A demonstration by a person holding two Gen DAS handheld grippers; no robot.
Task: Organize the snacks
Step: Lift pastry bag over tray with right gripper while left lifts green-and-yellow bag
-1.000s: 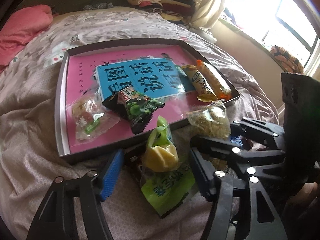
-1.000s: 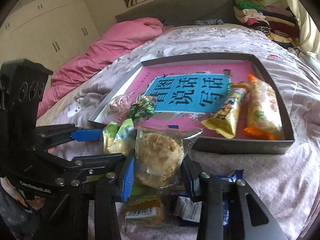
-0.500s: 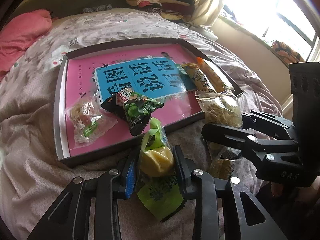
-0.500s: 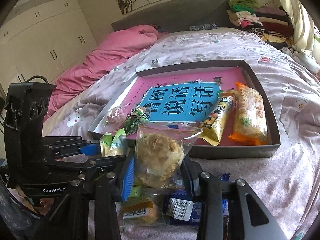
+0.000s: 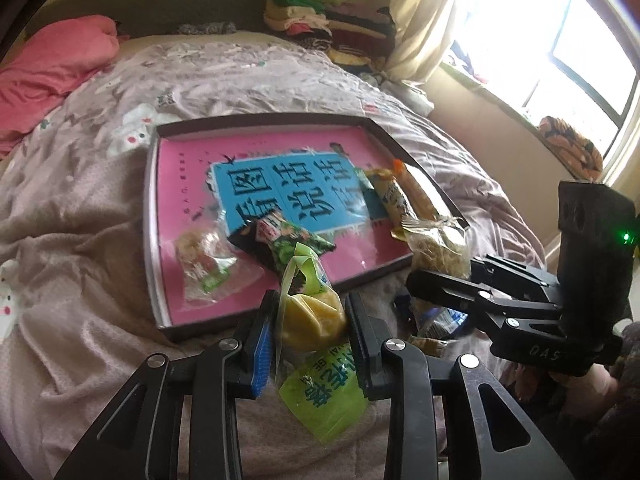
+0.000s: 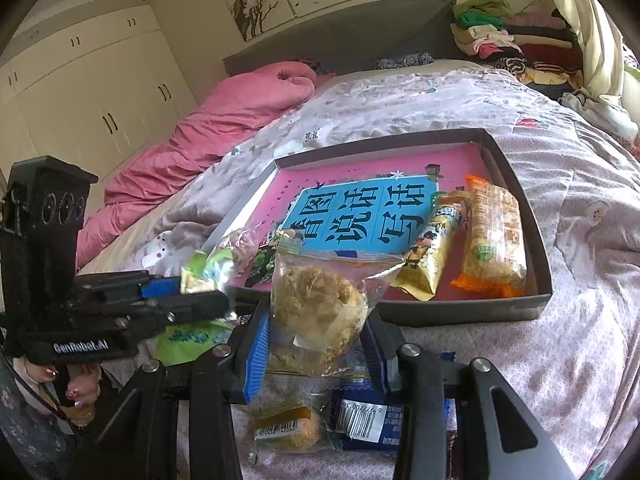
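Four snacks already lay in the tray (image 5: 154, 216): two clear-and-dark packs at its 7 o'clock corner, two long ones along its 3 o'clock side. The left gripper (image 5: 310, 330) was clenched on a yellow cake (image 5: 310, 320) just short of the tray's near rim; the right gripper (image 6: 316, 344) grasped a floss bun (image 6: 318, 300) at that rim too. Both still had to go in, as did a blue pack (image 6: 372, 420) and a small cake (image 6: 288, 428) on the quilt (image 6: 560, 360), half hidden under the right fingers. Their labels were unreadable.

Two close wrist fisheyes, angled down over the bed (image 5: 100, 208), both sharing the tray (image 6: 516, 184).
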